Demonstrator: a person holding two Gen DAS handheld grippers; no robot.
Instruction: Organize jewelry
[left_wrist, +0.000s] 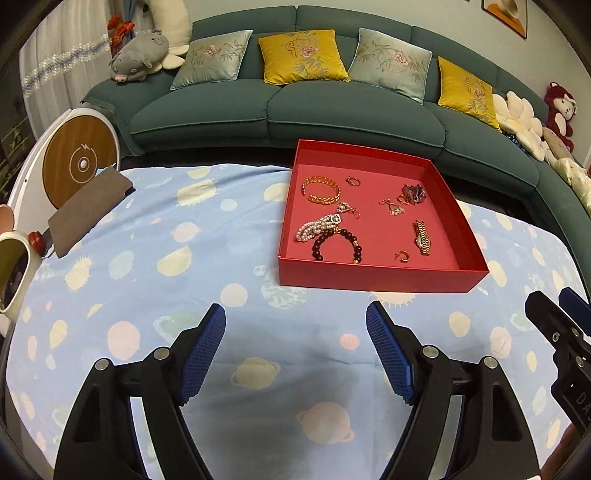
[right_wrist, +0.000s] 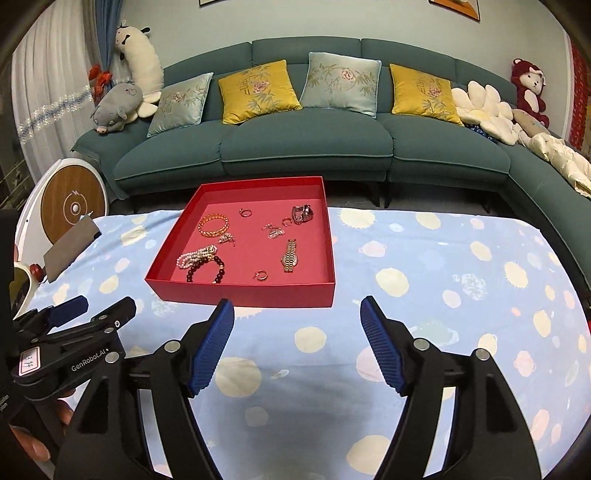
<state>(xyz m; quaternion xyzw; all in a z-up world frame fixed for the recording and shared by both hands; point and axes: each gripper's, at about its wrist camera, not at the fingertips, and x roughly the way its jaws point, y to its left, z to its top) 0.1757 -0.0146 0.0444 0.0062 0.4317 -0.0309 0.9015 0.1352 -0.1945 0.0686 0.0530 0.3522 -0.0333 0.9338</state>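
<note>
A shallow red box (left_wrist: 380, 277) (right_wrist: 240, 293) sits on the blue planet-print cloth (left_wrist: 166, 258). Inside lie a gold bangle (left_wrist: 320, 190) (right_wrist: 213, 225), a pearl bracelet (left_wrist: 314, 229) (right_wrist: 195, 257), a dark bead bracelet (left_wrist: 336, 245) (right_wrist: 207, 271), a gold watch (left_wrist: 422, 237) (right_wrist: 290, 255), a hoop earring (left_wrist: 402, 256) (right_wrist: 261, 275), a small ring (left_wrist: 352, 180) and a dark crumpled piece (left_wrist: 414, 192). My left gripper (left_wrist: 295, 310) hangs open over bare cloth, short of the box's front wall. My right gripper (right_wrist: 297, 302) is open too, just before the box's front right corner. Neither holds anything.
A brown flat pouch (left_wrist: 88, 210) lies at the table's left edge beside a round wood-topped white stand (left_wrist: 79, 162). A cream-rimmed object (left_wrist: 14, 269) sits at the far left. A teal sofa (left_wrist: 295, 118) with cushions and plush toys runs behind the table. The two grippers are side by side.
</note>
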